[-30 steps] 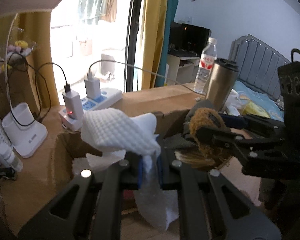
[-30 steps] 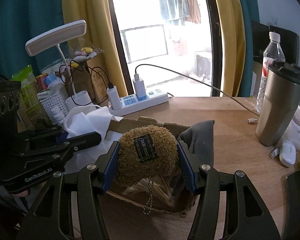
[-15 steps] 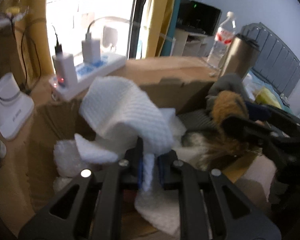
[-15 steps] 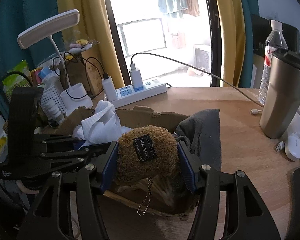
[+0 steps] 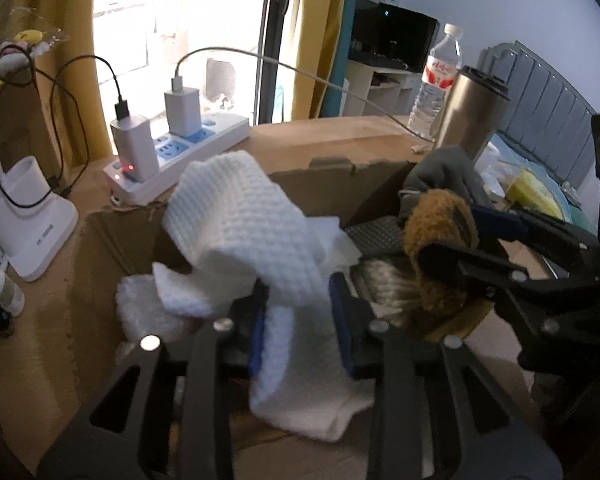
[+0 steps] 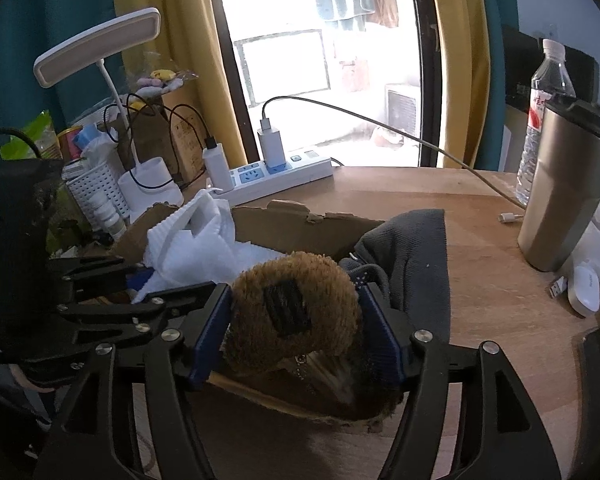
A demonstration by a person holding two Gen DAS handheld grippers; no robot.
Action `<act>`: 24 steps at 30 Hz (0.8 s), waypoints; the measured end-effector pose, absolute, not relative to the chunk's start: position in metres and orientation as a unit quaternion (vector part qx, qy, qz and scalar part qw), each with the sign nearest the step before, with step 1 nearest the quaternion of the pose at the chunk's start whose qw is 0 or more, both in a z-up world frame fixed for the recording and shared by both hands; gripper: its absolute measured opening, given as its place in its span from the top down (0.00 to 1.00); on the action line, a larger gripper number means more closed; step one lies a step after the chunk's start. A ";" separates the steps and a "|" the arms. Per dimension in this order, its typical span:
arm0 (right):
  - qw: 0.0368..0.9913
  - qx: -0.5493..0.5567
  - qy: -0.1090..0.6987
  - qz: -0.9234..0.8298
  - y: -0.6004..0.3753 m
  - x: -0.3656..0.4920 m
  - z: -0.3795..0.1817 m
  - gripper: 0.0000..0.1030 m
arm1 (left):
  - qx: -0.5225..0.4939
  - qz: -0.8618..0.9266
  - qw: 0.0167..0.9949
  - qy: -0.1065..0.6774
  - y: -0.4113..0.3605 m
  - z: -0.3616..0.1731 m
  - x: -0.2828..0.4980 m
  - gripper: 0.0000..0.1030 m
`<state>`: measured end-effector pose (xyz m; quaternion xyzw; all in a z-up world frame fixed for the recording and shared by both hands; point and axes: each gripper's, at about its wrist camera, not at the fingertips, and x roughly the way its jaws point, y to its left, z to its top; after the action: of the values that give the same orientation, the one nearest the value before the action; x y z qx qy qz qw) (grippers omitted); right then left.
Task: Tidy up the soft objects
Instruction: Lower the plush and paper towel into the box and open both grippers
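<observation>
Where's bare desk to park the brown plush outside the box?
Bare wood lies between the cardboard box, power strip and steel tumbler, crossed only by a charging cable. Crowded: left by the lamp base; right past the tumbler, around the mouse.

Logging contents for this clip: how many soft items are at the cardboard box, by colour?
White: 1, the waffle cloth in the left tongs
Brown: 1, the plush toy in the right tongs
Grey: 1, the grey garment draped over the box edge
Total: 3
</observation>
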<state>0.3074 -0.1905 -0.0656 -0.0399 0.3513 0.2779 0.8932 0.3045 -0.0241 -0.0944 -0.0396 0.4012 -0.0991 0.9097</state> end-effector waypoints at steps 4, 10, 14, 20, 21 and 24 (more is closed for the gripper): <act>0.895 -0.043 0.348 0.275 -0.191 0.302 -0.063 0.28 | -0.046 -0.095 0.915 0.390 -0.020 -0.088 0.297 0.34; 0.900 -0.042 0.340 0.270 -0.194 0.294 -0.056 0.26 | -0.055 -0.089 0.921 0.374 -0.014 -0.077 0.285 0.34; 0.903 -0.044 0.334 0.268 -0.194 0.288 -0.050 0.26 | -0.056 -0.083 0.927 0.363 -0.010 -0.070 0.276 0.34; 0.907 -0.047 0.323 0.267 -0.194 0.274 -0.041 0.26 | -0.053 -0.078 0.936 0.341 -0.008 -0.056 0.258 0.33; 0.908 -0.048 0.320 0.267 -0.194 0.271 -0.039 0.26 | -0.052 -0.077 0.937 0.336 -0.008 -0.054 0.255 0.33; 0.910 -0.049 0.314 0.266 -0.196 0.263 -0.033 0.26 | -0.053 -0.074 0.941 0.325 -0.007 -0.047 0.245 0.32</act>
<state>0.2633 -0.1956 -0.0330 -0.0490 0.3140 0.2657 0.9102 0.2449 -0.0066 -0.0467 -0.0526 0.3250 -0.0737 0.9414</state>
